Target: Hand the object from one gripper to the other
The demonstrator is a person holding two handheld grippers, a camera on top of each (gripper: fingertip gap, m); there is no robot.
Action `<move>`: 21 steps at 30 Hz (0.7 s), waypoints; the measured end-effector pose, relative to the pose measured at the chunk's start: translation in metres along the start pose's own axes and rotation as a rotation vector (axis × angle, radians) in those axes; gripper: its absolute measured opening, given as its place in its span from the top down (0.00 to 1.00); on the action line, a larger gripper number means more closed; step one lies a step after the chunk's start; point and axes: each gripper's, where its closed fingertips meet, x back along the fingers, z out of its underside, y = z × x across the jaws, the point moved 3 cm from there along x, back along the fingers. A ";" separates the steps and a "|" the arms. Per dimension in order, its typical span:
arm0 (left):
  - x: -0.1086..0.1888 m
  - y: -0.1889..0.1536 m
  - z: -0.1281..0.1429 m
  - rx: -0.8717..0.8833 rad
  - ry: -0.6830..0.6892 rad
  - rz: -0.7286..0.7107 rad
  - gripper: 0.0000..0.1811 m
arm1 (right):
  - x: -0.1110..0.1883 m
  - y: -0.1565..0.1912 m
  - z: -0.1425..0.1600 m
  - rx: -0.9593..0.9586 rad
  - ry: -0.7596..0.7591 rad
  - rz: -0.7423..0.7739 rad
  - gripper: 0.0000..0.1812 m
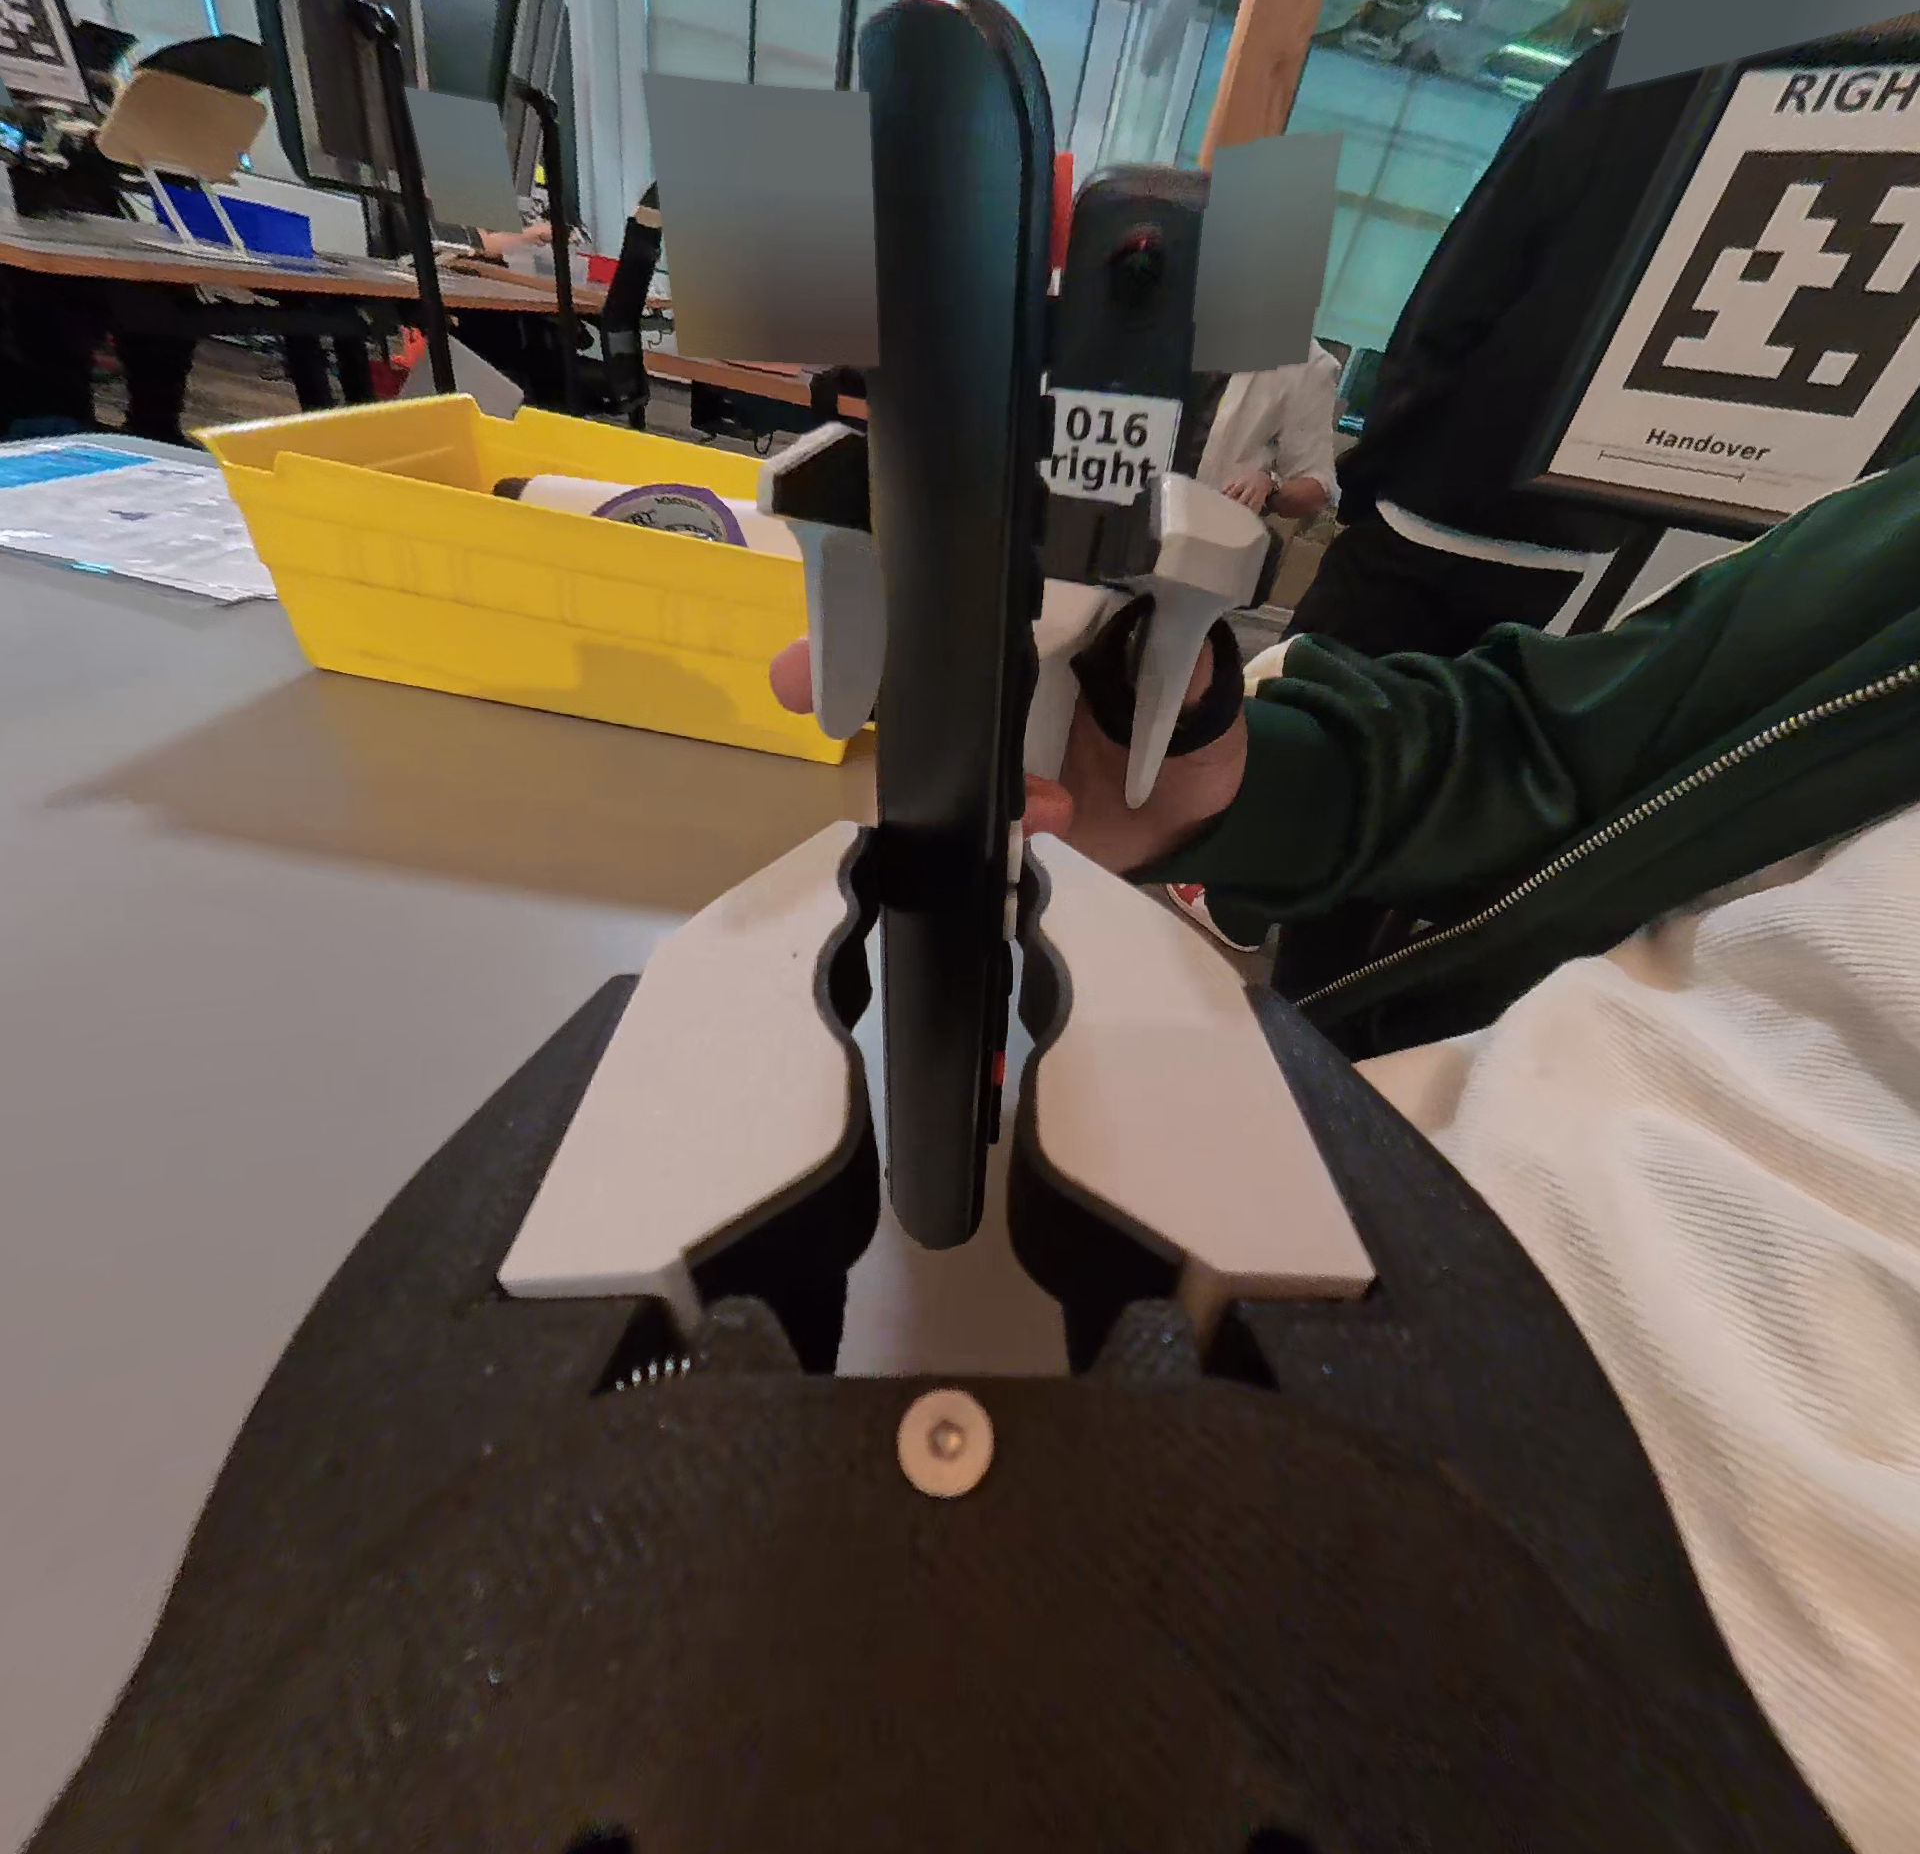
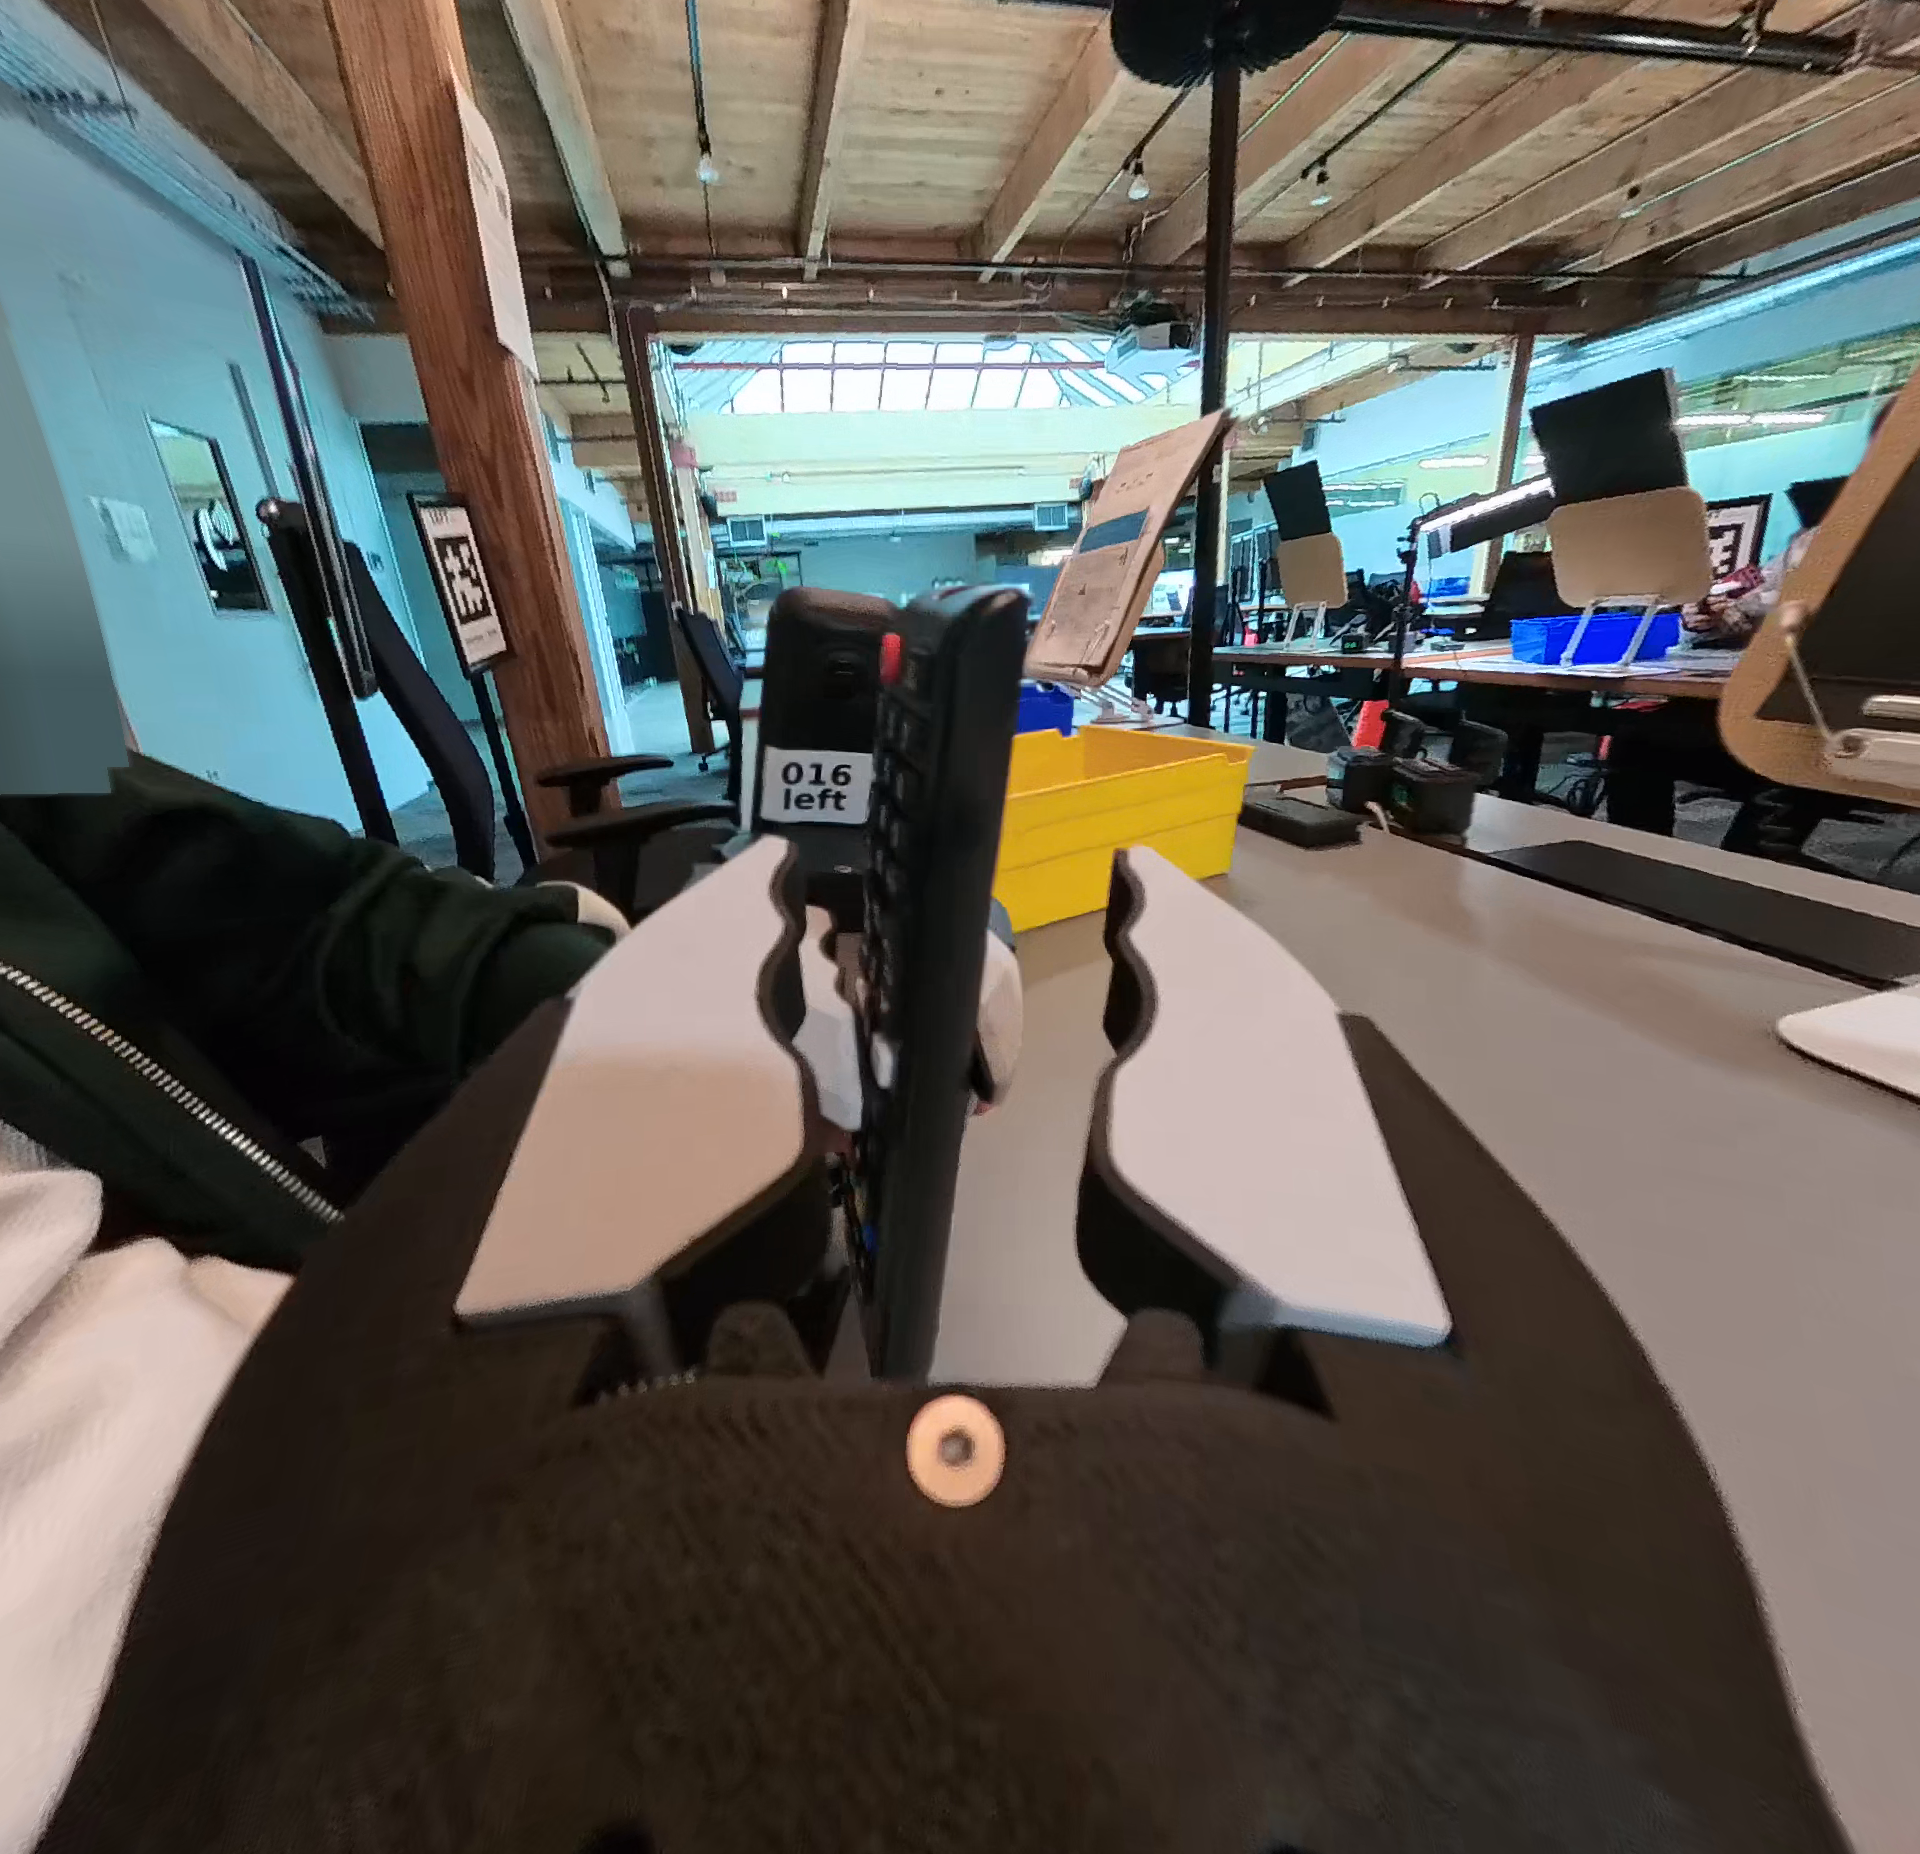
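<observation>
Gripping the black remote control (image 1: 951, 599) upright, the left gripper (image 1: 943, 869) presents it between the right gripper's (image 2: 951, 905) spread fingers, which have not yet clamped, so transfer and release remain

The remote control (image 2: 940, 973) hides most of the left claw (image 2: 914, 1066) in the right wrist view; the yellow bin's (image 1: 499, 578) contents are half hidden by its wall.
</observation>
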 end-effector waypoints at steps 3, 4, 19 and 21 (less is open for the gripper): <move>-0.006 -0.004 0.006 0.001 0.014 0.016 0.87 | -0.005 0.006 0.004 0.015 0.034 0.003 0.74; -0.008 -0.006 0.008 0.002 0.018 0.023 0.87 | -0.006 0.008 0.004 0.015 0.039 0.001 0.75; -0.013 -0.010 0.013 0.020 0.010 0.051 0.85 | -0.008 0.014 0.004 -0.016 0.063 -0.025 0.86; -0.013 -0.009 0.011 0.044 -0.013 0.054 0.79 | -0.009 0.015 0.005 -0.006 0.074 -0.029 0.86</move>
